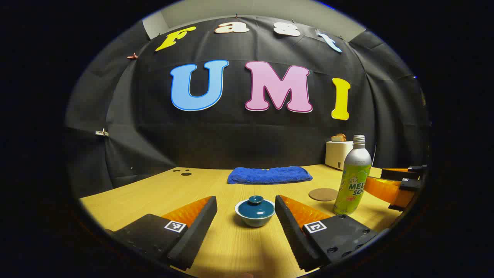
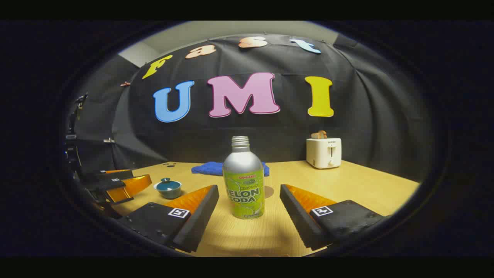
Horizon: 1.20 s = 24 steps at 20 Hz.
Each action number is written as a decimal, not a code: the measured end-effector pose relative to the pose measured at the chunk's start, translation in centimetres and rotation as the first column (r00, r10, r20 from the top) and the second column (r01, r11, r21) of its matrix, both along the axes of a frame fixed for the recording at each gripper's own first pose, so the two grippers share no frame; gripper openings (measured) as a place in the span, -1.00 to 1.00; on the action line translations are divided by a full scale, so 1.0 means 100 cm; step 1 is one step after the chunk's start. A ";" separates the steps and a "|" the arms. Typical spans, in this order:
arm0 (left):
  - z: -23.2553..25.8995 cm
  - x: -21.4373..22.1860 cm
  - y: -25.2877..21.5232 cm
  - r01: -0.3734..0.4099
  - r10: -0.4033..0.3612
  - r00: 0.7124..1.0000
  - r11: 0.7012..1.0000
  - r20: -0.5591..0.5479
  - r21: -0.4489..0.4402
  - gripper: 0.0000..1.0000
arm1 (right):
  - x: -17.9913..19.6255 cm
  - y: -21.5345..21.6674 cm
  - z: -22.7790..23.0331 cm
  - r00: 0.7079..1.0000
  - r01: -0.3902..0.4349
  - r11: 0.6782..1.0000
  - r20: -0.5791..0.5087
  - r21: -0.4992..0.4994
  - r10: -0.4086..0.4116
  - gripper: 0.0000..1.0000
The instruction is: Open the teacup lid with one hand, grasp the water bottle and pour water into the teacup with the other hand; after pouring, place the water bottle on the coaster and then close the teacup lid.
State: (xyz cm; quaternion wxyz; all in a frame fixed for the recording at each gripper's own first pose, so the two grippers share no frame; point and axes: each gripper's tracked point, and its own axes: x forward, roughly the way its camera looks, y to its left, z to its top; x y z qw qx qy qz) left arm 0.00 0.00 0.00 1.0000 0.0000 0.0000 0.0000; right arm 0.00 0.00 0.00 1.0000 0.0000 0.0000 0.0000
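The booth has a black cloth wall at the back, and in front of it stands a light wooden table (image 1: 154, 193) that takes the whole lower part of both views. On the far side of the table, close to the wall, a white toaster (image 2: 323, 152) stands with bread showing out of its top. A blue towel (image 1: 269, 174) lies folded and flat along the back of the table, near the middle.

The left gripper (image 1: 246, 202) is low over the table with its two fingers spread wide apart, and it holds nothing. The teacup (image 1: 254, 216) sits on the table between the two fingers, without touching either of them. The right gripper (image 2: 249, 191) is also wide open and holds nothing. In the left gripper view it shows at the right edge, just beside the bottle.

The water bottle (image 2: 244, 181) stands upright on the table between the fingers of the right gripper, apart from both. It is a silver bottle with a green label, and its threaded neck has no cap on it. In the left gripper view the bottle is to the right of the teacup.

The teacup is a small pale bowl, and its dark teal lid (image 1: 255, 206) with a round knob rests closed on it. The coaster (image 1: 323, 194) is a flat round brown disc that lies on the table just beside the bottle, between the bottle and the towel. Two or three small dark spots (image 1: 182, 172) show on the table near its far left corner.
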 end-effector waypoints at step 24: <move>0.000 0.000 0.002 -0.010 0.010 1.000 1.000 0.001 0.000 0.91 | 0.003 0.003 -0.001 1.000 -0.016 1.000 0.007 0.014 0.016 0.96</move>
